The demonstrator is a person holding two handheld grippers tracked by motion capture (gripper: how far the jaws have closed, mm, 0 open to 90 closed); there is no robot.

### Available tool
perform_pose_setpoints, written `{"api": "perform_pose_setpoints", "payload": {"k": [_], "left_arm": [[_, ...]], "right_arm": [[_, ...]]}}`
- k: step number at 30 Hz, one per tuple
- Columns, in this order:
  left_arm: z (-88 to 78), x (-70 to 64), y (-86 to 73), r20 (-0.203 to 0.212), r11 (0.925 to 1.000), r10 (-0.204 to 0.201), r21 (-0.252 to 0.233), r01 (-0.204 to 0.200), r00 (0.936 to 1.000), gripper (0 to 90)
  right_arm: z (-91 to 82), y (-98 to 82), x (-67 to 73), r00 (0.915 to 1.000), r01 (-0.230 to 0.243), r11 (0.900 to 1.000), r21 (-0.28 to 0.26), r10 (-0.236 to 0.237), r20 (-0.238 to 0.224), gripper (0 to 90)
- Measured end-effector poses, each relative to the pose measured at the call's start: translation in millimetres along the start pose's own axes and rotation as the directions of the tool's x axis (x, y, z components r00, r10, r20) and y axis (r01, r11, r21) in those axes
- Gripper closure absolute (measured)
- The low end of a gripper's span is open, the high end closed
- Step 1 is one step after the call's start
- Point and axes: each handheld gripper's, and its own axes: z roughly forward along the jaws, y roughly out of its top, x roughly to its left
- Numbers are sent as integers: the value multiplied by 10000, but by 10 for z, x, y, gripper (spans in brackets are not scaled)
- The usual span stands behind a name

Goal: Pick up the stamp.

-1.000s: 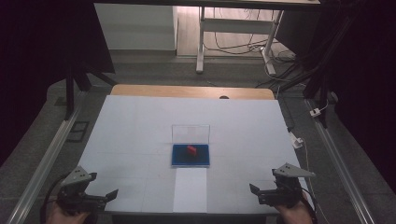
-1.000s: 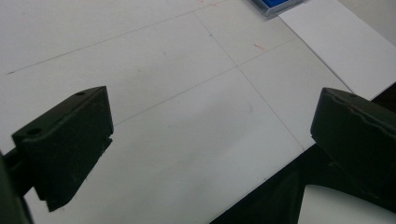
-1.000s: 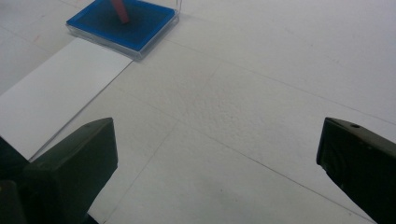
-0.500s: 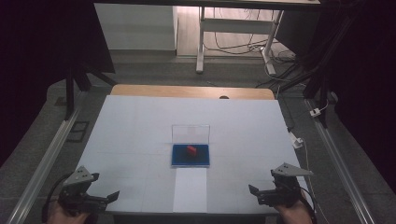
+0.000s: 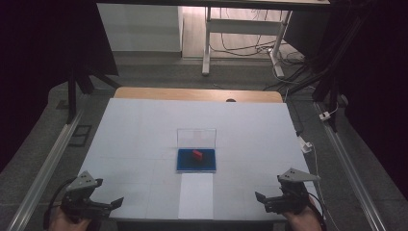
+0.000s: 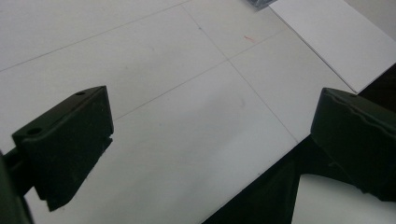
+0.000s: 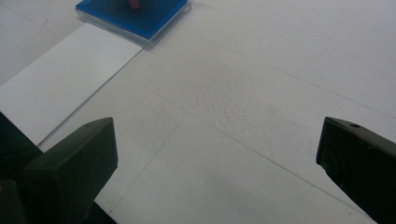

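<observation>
Blue tray (image 5: 197, 162), red block (image 5: 197, 154)

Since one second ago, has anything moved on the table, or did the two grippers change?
Almost nothing changed. The left gripper and right gripper only drifted slightly toward the near edge; both remain open and empty. The blue case with the red piece and the white sheet stayed put.

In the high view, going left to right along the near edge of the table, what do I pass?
Left gripper → white sheet → right gripper.
</observation>
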Motion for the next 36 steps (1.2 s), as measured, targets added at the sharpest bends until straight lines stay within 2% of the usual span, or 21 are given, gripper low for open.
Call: {"api": "perform_pose_setpoints", "payload": {"k": [9, 12, 13, 17, 20, 25, 36], "left_arm": [[5, 30, 3, 265, 9999, -164, 56, 163, 9995, 0], [5, 30, 3, 287, 9999, -158, 55, 156, 9995, 0], [6, 30, 3, 302, 9999, -154, 55, 153, 9994, 0], [-7, 43, -2, 448, 9998, -199, -19, 200, 9988, 0], [-13, 50, -5, 504, 9997, -219, -76, 223, 9985, 0], [-12, 45, -5, 471, 9998, -186, -89, 191, 9987, 0], [-16, 27, 3, 263, 9997, -69, -217, 75, 9996, 0]], "right_arm": [[-4, 25, 19, 9998, 38, 9998, -215, -43, -219, 0], [1, 35, 25, 9996, 204, 9994, -273, -209, -173, 0], [5, 48, 41, 9991, 418, 9986, -333, -416, 41, 0], [8, 70, 62, 9989, 443, 9971, -617, -451, -113, 0], [24, 91, 87, 9981, 559, 9964, -640, -573, -209, 0], [56, 143, 126, 9960, 785, 9940, -759, -814, -365, 0], [121, 207, 122, 9941, 858, 9925, -875, -911, -586, 0]]}}
